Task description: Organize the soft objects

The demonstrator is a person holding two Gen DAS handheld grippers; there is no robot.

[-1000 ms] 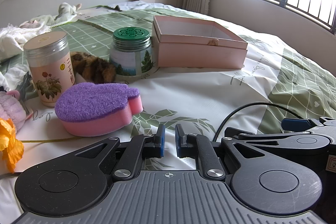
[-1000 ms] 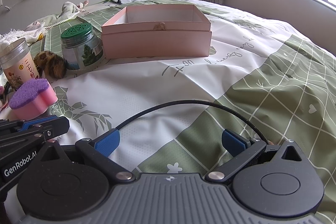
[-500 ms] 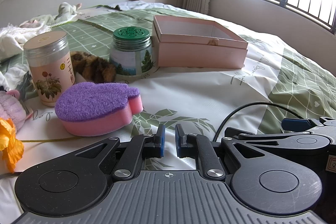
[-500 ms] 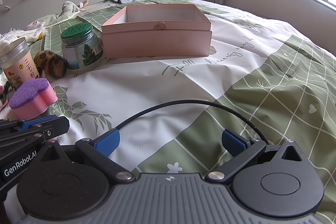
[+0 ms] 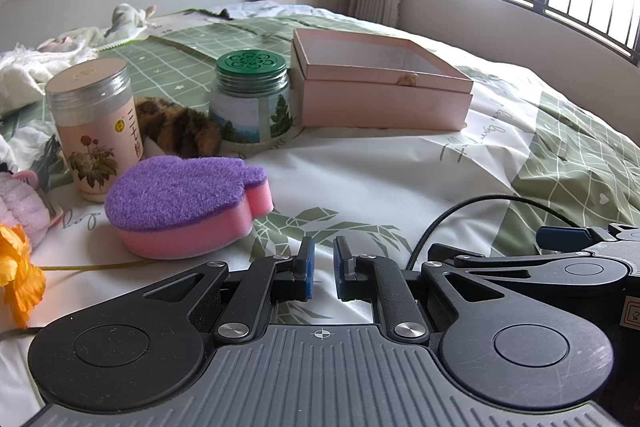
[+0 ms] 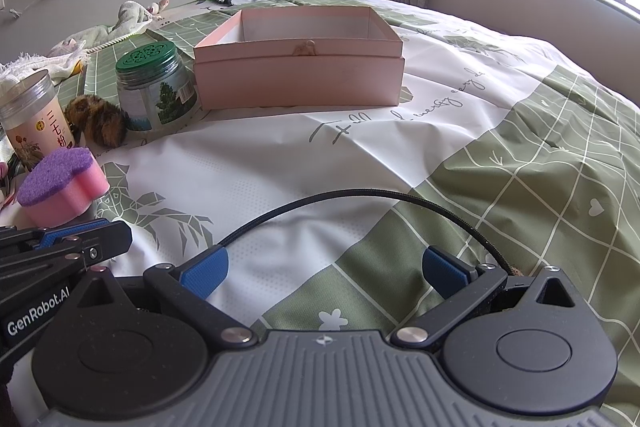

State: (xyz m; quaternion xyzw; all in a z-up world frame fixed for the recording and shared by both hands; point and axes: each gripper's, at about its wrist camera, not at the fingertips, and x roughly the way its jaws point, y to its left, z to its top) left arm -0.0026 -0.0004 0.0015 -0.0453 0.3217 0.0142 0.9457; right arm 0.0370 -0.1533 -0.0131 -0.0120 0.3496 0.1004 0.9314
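Nothing is seen to have changed over the last second: both tools are held where they were, above the bed [image 6: 280, 163], so the task has not been begun. The left tool [image 5: 323, 269] is nearly pressed together with nothing between its pads; the right tool [image 6: 325, 269] is spread wide and empty. The purple-and-pink sponge [image 5: 188, 205] lies just ahead of the left tool, beside the floral tin [image 5: 94, 125]. The furry brown toy [image 5: 176, 125] is tucked between the tin and the green-lidded jar [image 5: 251, 95]. The pink box [image 6: 298, 69] stands open behind them, apparently empty, and is judged the likely destination.
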